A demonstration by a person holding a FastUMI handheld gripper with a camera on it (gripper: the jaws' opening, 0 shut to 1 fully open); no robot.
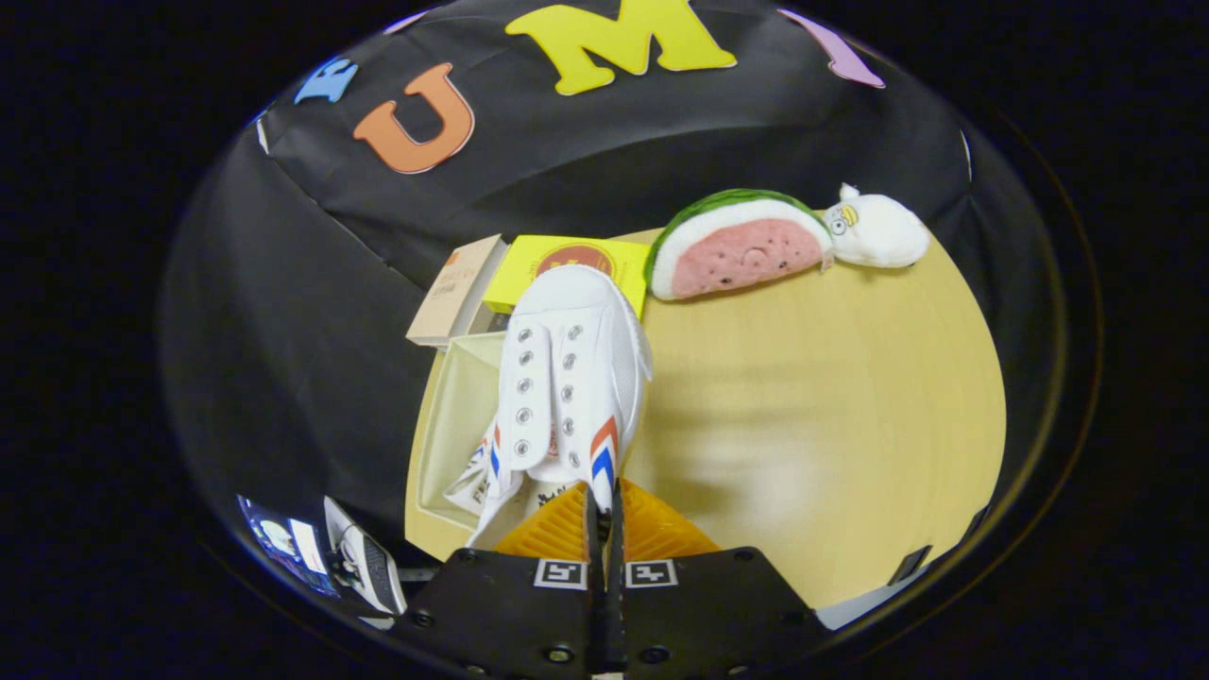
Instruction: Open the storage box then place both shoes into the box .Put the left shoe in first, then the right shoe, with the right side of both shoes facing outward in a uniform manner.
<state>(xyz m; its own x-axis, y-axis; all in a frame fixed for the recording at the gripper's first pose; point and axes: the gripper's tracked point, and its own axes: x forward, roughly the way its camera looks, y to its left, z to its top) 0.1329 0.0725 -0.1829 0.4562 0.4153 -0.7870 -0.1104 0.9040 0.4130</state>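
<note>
gripper jaws pinched on the heel edge of a white canvas lace-up shoe with red and blue chevrons, held at frame centre over the open pale storage box on the wooden counter; placement unfinished, apparently a second shoe remaining.

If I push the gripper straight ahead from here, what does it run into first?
Nothing before the white shoe already pinched at the gripper. Carried on, the shoe's toe would probably meet the yellow box first, though depth is unclear.
</note>
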